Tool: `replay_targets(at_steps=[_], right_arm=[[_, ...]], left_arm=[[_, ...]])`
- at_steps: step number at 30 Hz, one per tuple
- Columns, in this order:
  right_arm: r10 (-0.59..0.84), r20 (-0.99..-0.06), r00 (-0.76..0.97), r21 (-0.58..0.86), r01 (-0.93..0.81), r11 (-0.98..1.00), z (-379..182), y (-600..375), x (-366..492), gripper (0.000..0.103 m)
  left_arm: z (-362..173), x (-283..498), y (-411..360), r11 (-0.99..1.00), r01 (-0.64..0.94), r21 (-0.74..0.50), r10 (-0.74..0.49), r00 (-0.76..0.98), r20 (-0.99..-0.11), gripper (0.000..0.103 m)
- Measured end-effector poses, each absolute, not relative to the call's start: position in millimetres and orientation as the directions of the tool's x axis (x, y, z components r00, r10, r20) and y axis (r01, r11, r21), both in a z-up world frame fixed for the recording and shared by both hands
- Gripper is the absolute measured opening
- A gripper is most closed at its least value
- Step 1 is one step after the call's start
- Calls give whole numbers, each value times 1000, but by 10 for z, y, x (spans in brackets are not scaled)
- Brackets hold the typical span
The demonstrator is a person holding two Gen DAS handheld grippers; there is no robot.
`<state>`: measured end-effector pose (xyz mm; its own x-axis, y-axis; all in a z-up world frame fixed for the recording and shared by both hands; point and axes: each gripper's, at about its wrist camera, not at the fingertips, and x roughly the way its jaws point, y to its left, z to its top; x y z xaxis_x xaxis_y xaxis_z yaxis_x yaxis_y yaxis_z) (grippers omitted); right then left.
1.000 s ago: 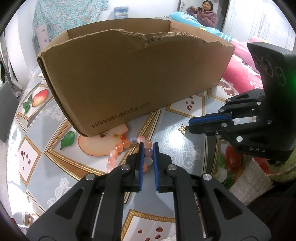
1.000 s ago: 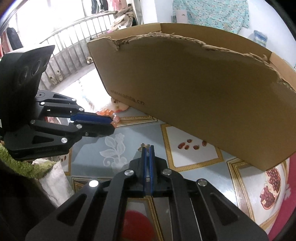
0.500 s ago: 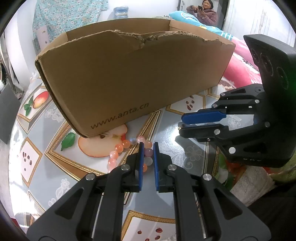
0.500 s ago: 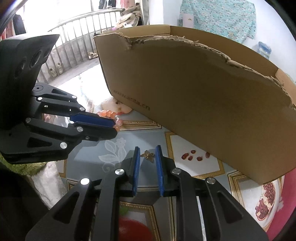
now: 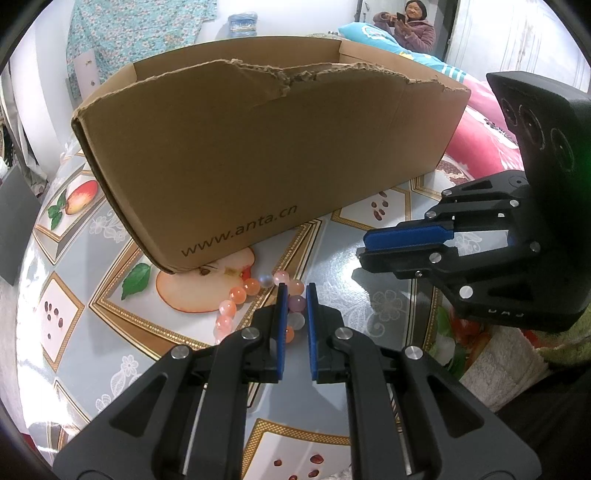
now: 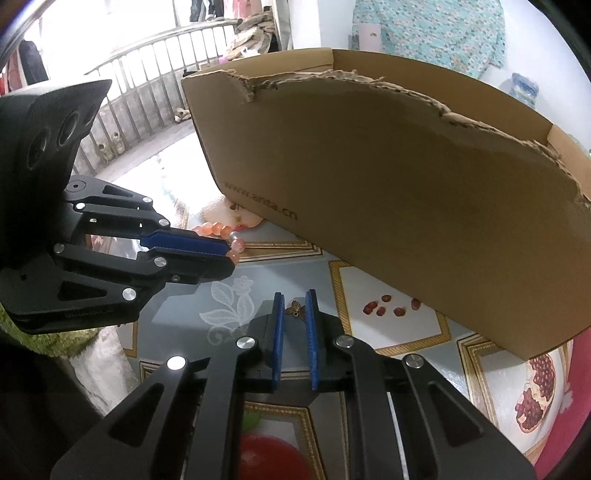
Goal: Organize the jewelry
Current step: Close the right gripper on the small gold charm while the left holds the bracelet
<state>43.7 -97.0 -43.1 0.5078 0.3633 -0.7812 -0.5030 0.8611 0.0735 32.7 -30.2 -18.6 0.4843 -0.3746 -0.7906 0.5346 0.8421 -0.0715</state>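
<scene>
A bracelet of pink and orange beads (image 5: 236, 294) lies on the fruit-print tablecloth (image 5: 369, 280) just in front of a cardboard box (image 5: 258, 166). My left gripper (image 5: 295, 290) is shut on it, with a pale purple bead pinched between the blue pads. The right wrist view shows that same gripper (image 6: 229, 251) from the side, the bracelet (image 6: 212, 229) trailing behind its tip. A small bronze flower charm (image 6: 295, 308) rests on the cloth between the tips of my right gripper (image 6: 294, 299). Its jaws stand slightly apart and do not press on the charm. The right gripper (image 5: 364, 247) hides the charm in the left wrist view.
The tall box (image 6: 406, 203) with a torn top edge stands close behind both grippers. A person (image 5: 413, 26) sits far back by pink bedding (image 5: 480, 140). A green and white cloth (image 5: 517, 369) lies at the table's near right edge. A railing (image 6: 129, 92) runs beyond the table.
The right gripper's jaws have gone from shut to slightly apart, and the charm now shows between its tips. The left gripper has kept still on the bracelet.
</scene>
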Motion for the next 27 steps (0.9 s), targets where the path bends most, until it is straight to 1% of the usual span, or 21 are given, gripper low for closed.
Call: replay_targets(at_steps=[6,15,27], right_arm=[[363,-774,519,94,-472,876,-389,-1053,440,12],[374,-758,535,157,-406,900,-374,-1210,452,12],[384,-744,547,176,-394,902,-338,-1261,464,12]], left_arm=[[-169,352,-312,848,525,-70,-361,477,-801,9],[-150,440,-469,869,495,-23,-278,449,-849,9],[-159,488,-572,877,480,-7,-242,430,-870,9]])
